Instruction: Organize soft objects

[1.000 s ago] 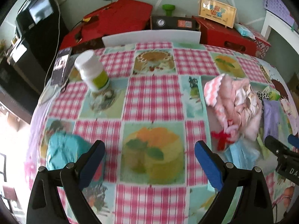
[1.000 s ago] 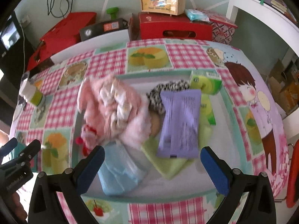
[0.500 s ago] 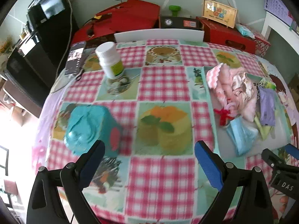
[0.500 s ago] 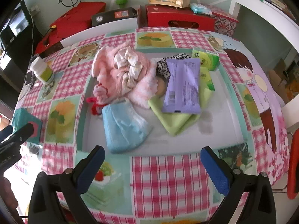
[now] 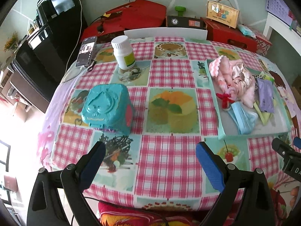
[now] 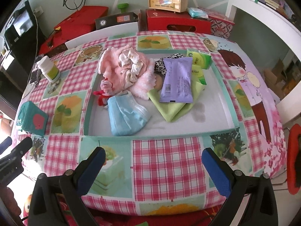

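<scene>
Both grippers have pulled back toward the near edge of the table since a second ago, so the whole tray [image 6: 224, 86] and the teal box [image 5: 108, 107], earlier half hidden at the left gripper's finger, now show in full.

The soft things lie piled in the tray. A blue face mask [image 6: 127, 115] sits at the tray's near left part, touching a red bow [image 6: 98, 97] just behind it. A pink fluffy bundle [image 6: 120, 67] with a cream scrunchie [image 6: 131, 62] on top fills the tray's far left corner. Right of the mask a green cloth [image 6: 173, 108] is spread, and a purple packet [image 6: 177, 81] lies on it, tilted. A leopard-print piece [image 6: 160, 65] peeks out behind the packet, and a green tissue pack [image 6: 199, 58] rests at the tray's far right side. The near right part of the tray is bare.

The tray sits on a checked tablecloth [image 6: 165, 165]. Well left of the tray stands the teal box, and beyond it, farther from the tray, a white bottle [image 5: 124, 51] stands upright with a phone [image 5: 86, 50] beside it.

The left gripper [image 5: 148, 162] hovers over the cloth with its jaws wide apart and nothing between them. The right gripper [image 6: 153, 163] hangs in front of the tray's near rim, jaws likewise spread and empty.
</scene>
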The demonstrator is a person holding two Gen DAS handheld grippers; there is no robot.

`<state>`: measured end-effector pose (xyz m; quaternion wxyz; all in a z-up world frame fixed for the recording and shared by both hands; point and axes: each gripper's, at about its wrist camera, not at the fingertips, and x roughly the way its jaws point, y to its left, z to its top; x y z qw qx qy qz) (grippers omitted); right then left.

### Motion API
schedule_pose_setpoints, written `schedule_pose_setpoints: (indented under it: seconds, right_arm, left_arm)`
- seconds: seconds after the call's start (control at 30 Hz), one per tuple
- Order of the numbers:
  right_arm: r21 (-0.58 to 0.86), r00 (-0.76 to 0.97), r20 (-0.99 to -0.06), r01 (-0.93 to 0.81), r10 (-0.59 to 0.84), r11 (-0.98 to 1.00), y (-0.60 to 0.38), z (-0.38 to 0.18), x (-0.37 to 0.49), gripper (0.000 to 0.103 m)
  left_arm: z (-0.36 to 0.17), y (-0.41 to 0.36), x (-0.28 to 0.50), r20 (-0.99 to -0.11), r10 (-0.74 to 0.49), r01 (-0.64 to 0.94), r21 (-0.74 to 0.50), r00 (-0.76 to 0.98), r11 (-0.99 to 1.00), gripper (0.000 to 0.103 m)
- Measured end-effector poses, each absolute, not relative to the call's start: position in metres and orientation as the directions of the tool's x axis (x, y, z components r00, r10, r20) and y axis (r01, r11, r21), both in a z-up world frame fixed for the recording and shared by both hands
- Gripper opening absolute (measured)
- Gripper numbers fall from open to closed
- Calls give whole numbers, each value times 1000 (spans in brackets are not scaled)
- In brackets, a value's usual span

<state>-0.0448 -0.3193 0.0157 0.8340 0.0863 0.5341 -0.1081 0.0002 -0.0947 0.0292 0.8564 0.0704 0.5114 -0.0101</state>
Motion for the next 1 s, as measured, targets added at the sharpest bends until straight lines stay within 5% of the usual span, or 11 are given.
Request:
schedule_pose_setpoints:
  seconds: [1.0]
  right_arm:
    - [16,431,-899,210,-78,977,-296,25,-54,103]
  left_arm:
    - [31,-94,-17,-881,18,115,82,472,990,97]
